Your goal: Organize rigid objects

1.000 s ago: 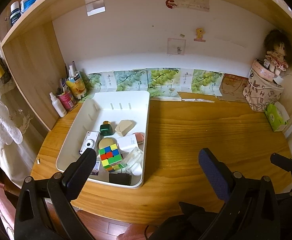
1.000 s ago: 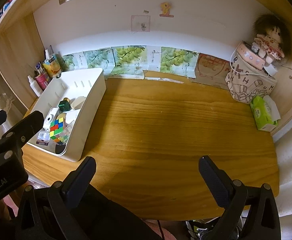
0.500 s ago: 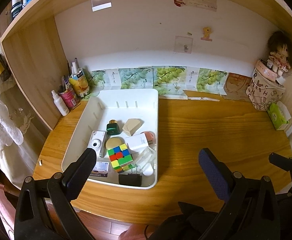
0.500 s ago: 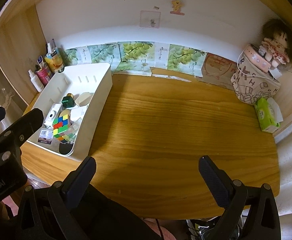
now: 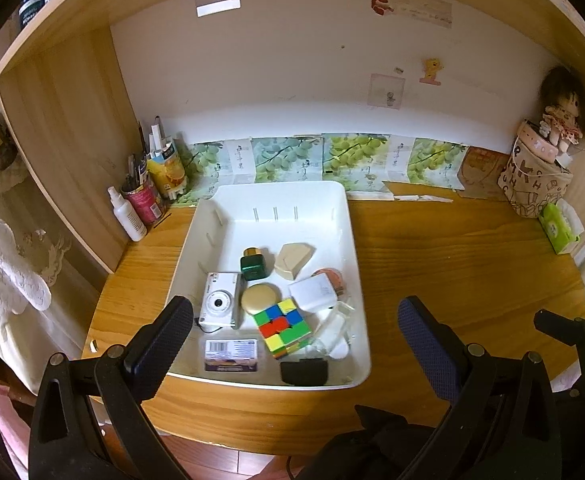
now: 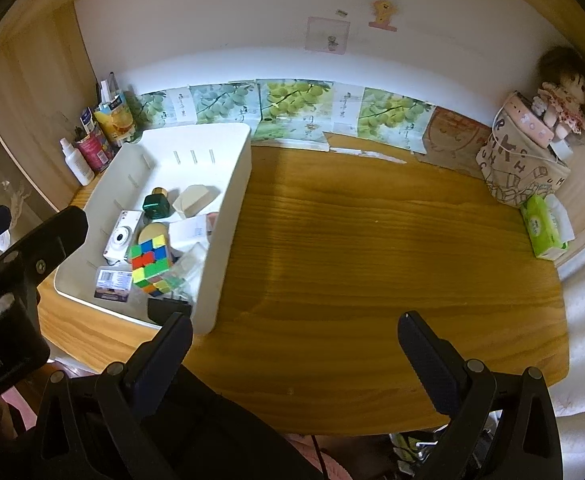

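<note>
A white bin (image 5: 276, 196) (image 6: 232, 184) sits on the left half of the wooden desk (image 6: 372, 248). Inside it lie a colour cube (image 5: 282, 326) (image 6: 150, 262), a white camera (image 5: 220, 306), a green bottle (image 5: 253, 265), a beige block (image 5: 293, 258), a round tan compact (image 5: 260, 298), a white box (image 5: 314, 292), a barcoded pack (image 5: 230, 356) and a black item (image 5: 303, 372). My left gripper (image 5: 294, 344) hangs open above the bin's near edge, holding nothing. My right gripper (image 6: 294, 354) hangs open over the desk's front edge, right of the bin.
Bottles and a pen cup (image 5: 140, 200) stand at the back left against the wooden side panel. A patterned bag with a doll (image 6: 524, 160) and a green tissue pack (image 6: 544, 228) stand at the back right. Grape-print cartons (image 6: 292, 116) line the back wall.
Both grippers have moved forward and closer to the desk, so the bin and its contents look larger. Nothing in the bin has shifted; both grippers stay open.
</note>
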Demonstrator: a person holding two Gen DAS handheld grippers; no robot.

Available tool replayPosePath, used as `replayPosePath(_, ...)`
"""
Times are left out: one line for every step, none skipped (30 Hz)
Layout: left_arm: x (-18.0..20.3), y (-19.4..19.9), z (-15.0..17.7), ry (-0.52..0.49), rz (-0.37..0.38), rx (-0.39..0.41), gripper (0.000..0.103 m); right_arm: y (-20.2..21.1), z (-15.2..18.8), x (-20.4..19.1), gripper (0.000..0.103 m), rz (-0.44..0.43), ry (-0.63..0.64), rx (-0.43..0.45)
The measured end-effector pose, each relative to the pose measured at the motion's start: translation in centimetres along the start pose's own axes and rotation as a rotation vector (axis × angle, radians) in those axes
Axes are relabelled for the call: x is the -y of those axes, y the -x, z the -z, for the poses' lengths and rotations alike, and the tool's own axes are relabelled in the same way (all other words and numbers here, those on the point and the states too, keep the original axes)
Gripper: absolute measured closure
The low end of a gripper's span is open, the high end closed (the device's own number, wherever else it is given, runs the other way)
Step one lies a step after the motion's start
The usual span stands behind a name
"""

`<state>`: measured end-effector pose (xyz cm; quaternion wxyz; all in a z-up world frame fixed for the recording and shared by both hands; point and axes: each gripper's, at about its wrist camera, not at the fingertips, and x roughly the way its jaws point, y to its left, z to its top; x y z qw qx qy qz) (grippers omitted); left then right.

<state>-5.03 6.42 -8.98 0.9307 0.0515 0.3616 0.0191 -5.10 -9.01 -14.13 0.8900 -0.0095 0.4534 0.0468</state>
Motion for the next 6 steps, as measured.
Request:
replayPosePath(-0.3, -0.1, 0.0, -0.002, 0.003, -0.004, 0.001, -0.1, 0.0, -0.4, 0.000, 0.002, -0.002, -0.003)
replayPosePath(-0.7, -0.2, 0.0, -0.004, 0.007, -0.008, 0.001, -0.1, -0.1, -0.8, 0.000, 0.003, -0.006, -0.007)
replayPosePath(-1.1, -0.3, -0.1, -0.005, 0.011, -0.011, 0.001, -0.2, -0.1, -1.1, 0.000, 0.003, -0.009, -0.010)
replayPosePath(-1.5, -0.4, -0.1, -0.007, 0.015, -0.014, 0.001, -0.2, -0.1, -1.4, 0.000, 0.003, -0.012, -0.013)
replayPosePath(-1.8, -0.4, -0.1, -0.008, 0.017, -0.015, 0.001, -0.3, -0.1, -1.9, 0.000, 0.004, -0.016, -0.017)
replayPosePath(-2.2, -0.4, -0.1, -0.010, 0.021, -0.017, 0.001, -0.3, -0.1, -2.2, 0.000, 0.005, -0.019, -0.020)
